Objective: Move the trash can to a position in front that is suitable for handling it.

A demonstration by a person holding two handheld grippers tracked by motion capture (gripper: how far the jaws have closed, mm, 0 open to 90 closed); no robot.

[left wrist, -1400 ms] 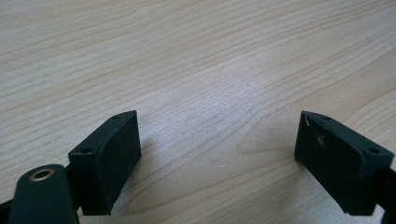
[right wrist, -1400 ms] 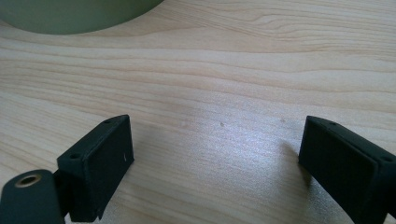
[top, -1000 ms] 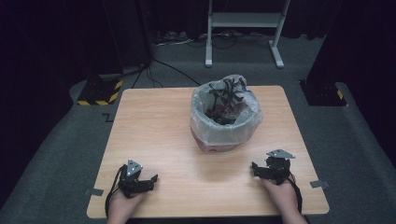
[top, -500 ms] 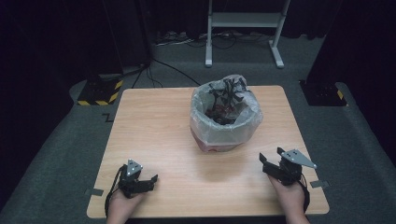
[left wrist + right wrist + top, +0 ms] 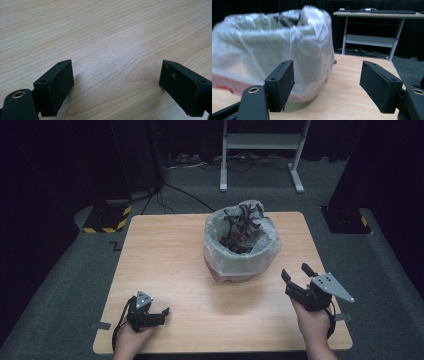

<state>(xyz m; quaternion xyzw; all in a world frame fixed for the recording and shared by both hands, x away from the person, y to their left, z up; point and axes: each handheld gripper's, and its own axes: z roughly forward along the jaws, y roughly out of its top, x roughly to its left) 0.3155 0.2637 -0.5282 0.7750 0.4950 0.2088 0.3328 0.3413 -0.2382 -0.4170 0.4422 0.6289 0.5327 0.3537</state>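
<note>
A small round bin lined with a translucent white plastic bag [image 5: 241, 245] stands at the middle of the light wooden table [image 5: 165, 250], dark scraps inside it. The right gripper [image 5: 299, 281] is raised off the table near the bin's right side; its jaws have just been closing a little but stand apart, nothing between them. The left gripper [image 5: 161, 312] rests at the near left edge, jaws wide and empty.
</note>
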